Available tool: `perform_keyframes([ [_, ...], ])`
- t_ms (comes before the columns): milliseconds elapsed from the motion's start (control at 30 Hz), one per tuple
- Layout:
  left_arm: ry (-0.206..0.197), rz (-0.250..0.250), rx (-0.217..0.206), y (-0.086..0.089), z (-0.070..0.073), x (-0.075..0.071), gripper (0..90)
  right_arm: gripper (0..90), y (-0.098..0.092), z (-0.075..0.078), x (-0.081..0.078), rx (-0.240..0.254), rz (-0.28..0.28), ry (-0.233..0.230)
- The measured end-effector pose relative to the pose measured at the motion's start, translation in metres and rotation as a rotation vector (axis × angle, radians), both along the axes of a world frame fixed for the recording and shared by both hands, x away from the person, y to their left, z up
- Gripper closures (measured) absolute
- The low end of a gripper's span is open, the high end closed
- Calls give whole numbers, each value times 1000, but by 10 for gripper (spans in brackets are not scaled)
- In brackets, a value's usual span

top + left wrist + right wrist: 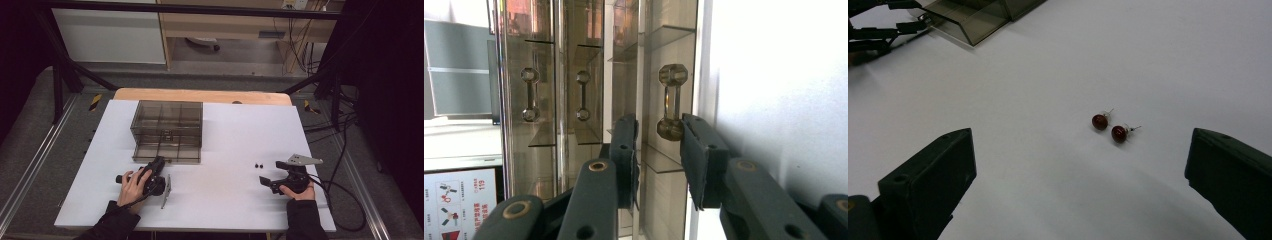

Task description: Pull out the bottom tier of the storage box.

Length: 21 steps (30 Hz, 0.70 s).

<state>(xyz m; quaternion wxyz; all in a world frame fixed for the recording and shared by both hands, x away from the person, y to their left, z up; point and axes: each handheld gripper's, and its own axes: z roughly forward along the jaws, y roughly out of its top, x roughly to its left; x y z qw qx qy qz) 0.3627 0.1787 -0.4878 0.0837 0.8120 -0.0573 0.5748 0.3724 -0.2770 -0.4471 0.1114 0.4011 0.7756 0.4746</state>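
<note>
A smoked clear drawer box [167,117] stands on the white table [225,195], its bottom drawer [167,152] slid out toward me. My left gripper [159,161] is at that drawer's front. In the left gripper view its jaws [659,122] straddle the drawer handle [670,100]: one pad touches the handle's lower knob and the other stands off with a gap. Two dark red stud earrings [1110,128] lie side by side on the table ahead of my right gripper [1080,145], which is wide open with nothing in it. From above, the earrings [258,165] are just left of the right gripper [271,171].
Two more handles [530,95] on the box's other drawers show through the clear walls. The pulled-out drawer [973,20] and the left gripper [878,30] sit far left in the right gripper view. Cables [345,200] trail off the table's right edge.
</note>
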Motion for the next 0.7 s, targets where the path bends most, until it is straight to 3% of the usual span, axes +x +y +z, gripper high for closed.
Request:
perform_keyframes([
  [700, 12, -8, -4, 1, -2, -2, 680, 6, 0, 0, 0, 1, -1, 1],
])
